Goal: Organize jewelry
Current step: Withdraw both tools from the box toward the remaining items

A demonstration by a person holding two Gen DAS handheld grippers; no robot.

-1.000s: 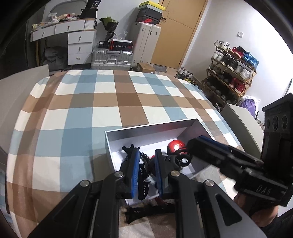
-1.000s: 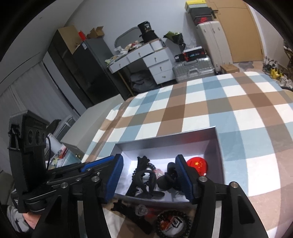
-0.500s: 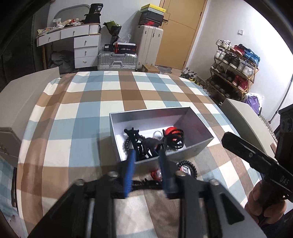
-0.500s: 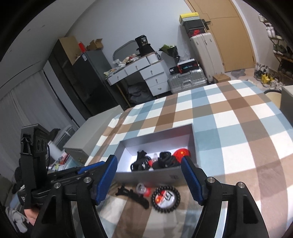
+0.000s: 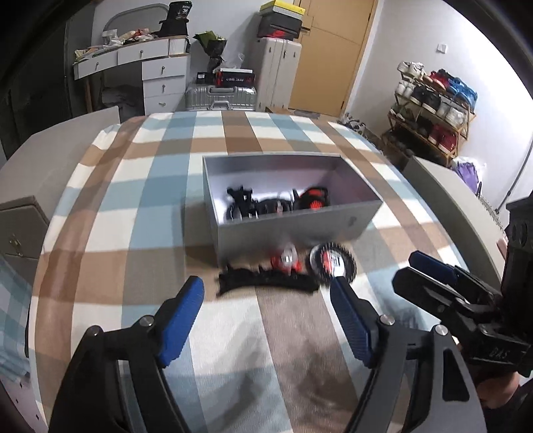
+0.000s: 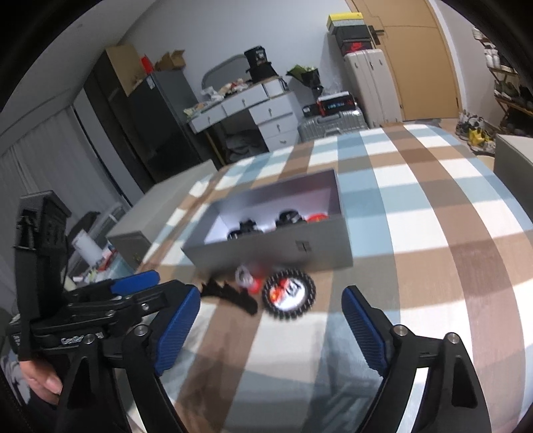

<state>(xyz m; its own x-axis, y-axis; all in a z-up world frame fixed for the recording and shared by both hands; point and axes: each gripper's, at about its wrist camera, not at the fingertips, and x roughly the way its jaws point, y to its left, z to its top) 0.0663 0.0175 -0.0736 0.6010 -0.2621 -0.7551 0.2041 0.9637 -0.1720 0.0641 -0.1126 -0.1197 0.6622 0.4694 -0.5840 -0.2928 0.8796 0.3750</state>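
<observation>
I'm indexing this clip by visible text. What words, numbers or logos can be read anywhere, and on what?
"36": black box on the white desk.
"DAS": body of the right gripper, seen from the left wrist.
"Ges...": body of the left gripper, rest blurred.
Swoosh logo: dark shoebox atop the white suitcase.
Box on the silver suitcase: lettering too blurred.
Grey box front mark and round badge: unreadable.

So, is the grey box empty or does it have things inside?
Not empty. The grey box has no lid on, and black and red pieces lie on its floor.
</observation>
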